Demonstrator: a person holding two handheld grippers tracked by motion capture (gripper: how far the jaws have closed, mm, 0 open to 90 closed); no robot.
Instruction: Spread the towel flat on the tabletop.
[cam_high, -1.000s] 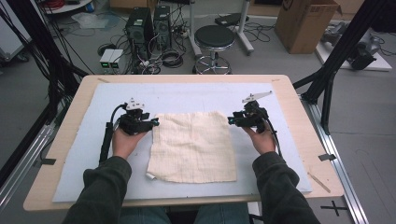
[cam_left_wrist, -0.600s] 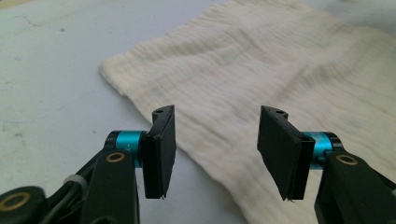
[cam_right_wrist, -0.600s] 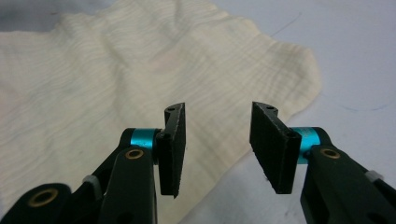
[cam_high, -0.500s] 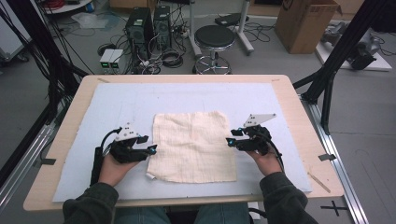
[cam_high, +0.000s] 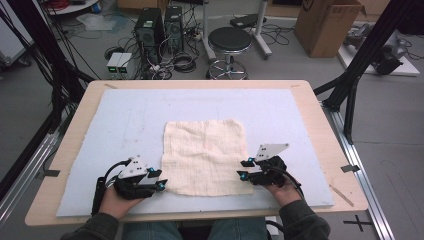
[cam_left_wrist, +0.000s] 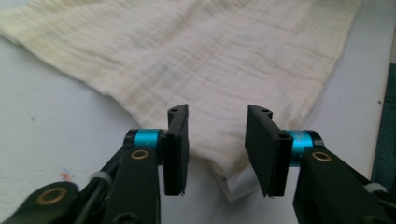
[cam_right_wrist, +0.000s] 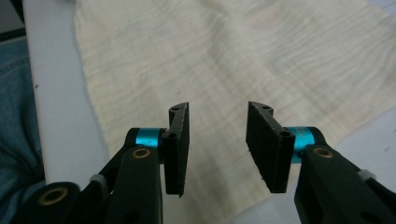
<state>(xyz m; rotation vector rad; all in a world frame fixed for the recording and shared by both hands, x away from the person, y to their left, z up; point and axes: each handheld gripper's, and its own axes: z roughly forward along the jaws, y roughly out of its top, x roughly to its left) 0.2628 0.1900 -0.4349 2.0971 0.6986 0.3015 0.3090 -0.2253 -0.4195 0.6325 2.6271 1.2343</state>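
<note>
Both forearms in dark green sleeves come in from the near edge of the table. The left hand (cam_high: 112, 199) holds the black left gripper (cam_high: 159, 180) low and pointing inward; its jaws have just been closing, with a gap left between them. The right hand (cam_high: 284, 189) holds the black right gripper (cam_high: 243, 169) mirrored, jaws parted.

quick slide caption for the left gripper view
Open hand-held gripper poised over the near corner of a cream cloth on a pale mat.
</note>
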